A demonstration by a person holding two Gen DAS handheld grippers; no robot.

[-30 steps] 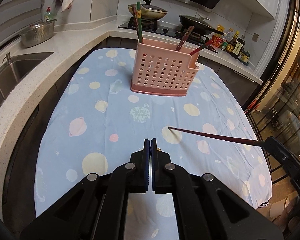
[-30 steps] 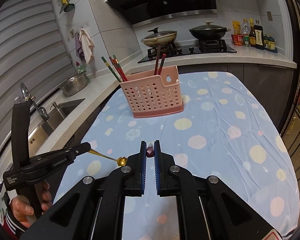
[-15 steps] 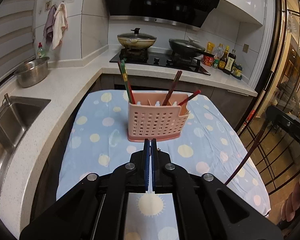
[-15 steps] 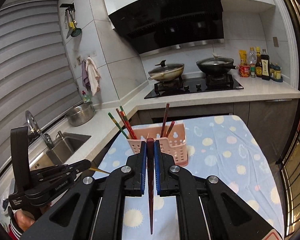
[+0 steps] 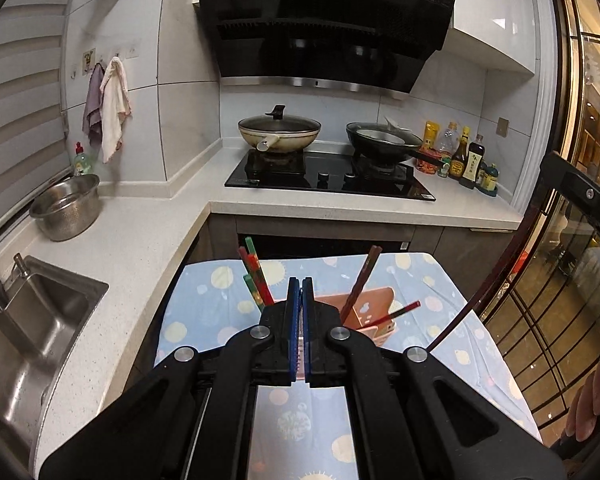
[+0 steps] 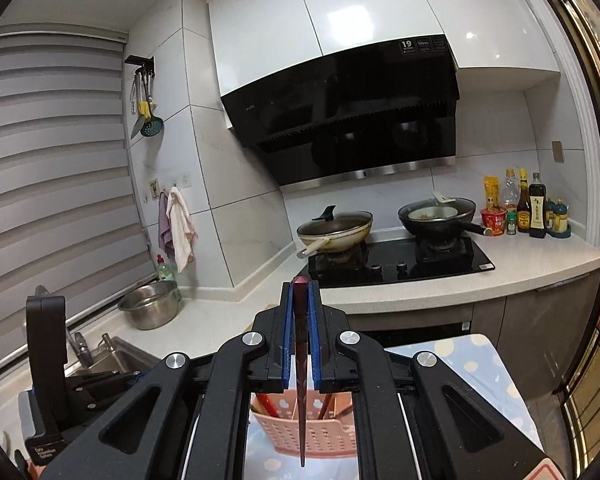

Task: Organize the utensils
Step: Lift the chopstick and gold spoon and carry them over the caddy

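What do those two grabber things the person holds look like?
Both are made of black plastic. The left gripper and the right gripper each have two flat blue pads at the tips, black arms spreading back in a V, and round silver bolts at the joints. Small white lettering marks the left one's handle in the right wrist view.

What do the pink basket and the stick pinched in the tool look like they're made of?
The pink basket looks like moulded plastic, matte: thin walls punched with even rows of holes. The dark chopstick clamped in the right gripper looks like lacquered wood or a hard resin: deep reddish-brown with a slight sheen. Which of the two, the look leaves open.
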